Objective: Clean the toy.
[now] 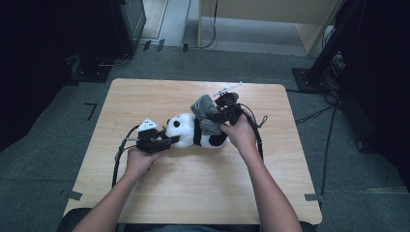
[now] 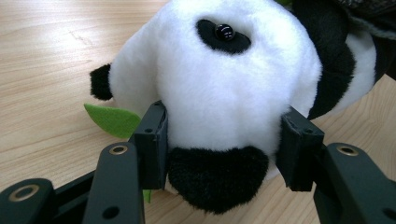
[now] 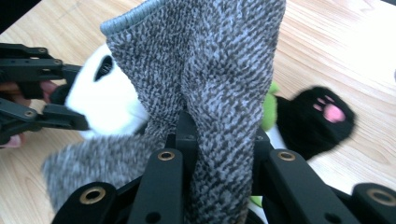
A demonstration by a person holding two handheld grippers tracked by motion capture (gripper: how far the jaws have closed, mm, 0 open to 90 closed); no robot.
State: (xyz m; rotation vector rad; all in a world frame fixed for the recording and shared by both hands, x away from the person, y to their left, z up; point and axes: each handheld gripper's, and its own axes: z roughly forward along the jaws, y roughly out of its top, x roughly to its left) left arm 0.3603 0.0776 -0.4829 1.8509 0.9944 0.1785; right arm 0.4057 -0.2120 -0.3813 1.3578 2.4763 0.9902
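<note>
A black-and-white panda plush lies on its side in the middle of the wooden table. My left gripper is shut on the panda's head, one pad against each side just above a black patch of fur. A green felt leaf sticks out beside the head. My right gripper is shut on a grey knitted sock-like piece, which stands up over the panda's body. One black paw with pink pads shows behind the knit. In the high view the right gripper sits at the panda's far end.
Both forearms come in from the table's near edge. Cables trail from each gripper across the tabletop. Beyond the table are grey floor, a dark stand at the right and a wooden cabinet at the back.
</note>
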